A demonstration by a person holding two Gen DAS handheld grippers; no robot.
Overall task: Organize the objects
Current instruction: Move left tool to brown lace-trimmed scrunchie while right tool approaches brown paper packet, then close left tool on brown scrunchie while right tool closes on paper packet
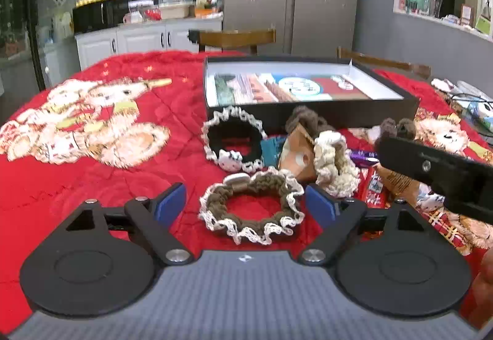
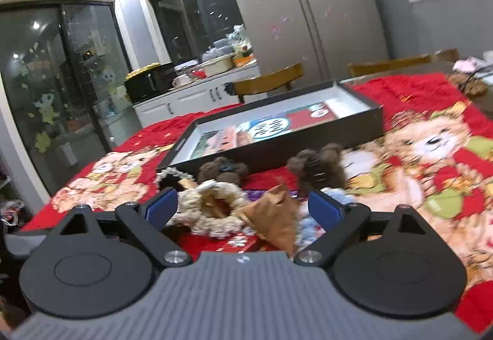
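1. Bare red cloth (image 1: pixel 92 186) across the surface toward 9 o'clock; black box (image 1: pixel 308 115) closing off 12 o'clock.
2. Left gripper (image 1: pixel 246 206) fingers spread wide, flanking the brown scrunchie (image 1: pixel 251 210), not touching.
3. Right gripper (image 2: pixel 243 209) fingers spread, over the cream scrunchie (image 2: pixel 212 216) and a brown wrapper (image 2: pixel 274 216).
4. Only in the left view: black scrunchie (image 1: pixel 234 139) at 12 o'clock.

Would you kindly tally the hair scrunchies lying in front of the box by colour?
Black with white lace trim: 1
Brown with white lace trim: 1
Cream: 1
Plain brown, beside the box: 1
Total: 4
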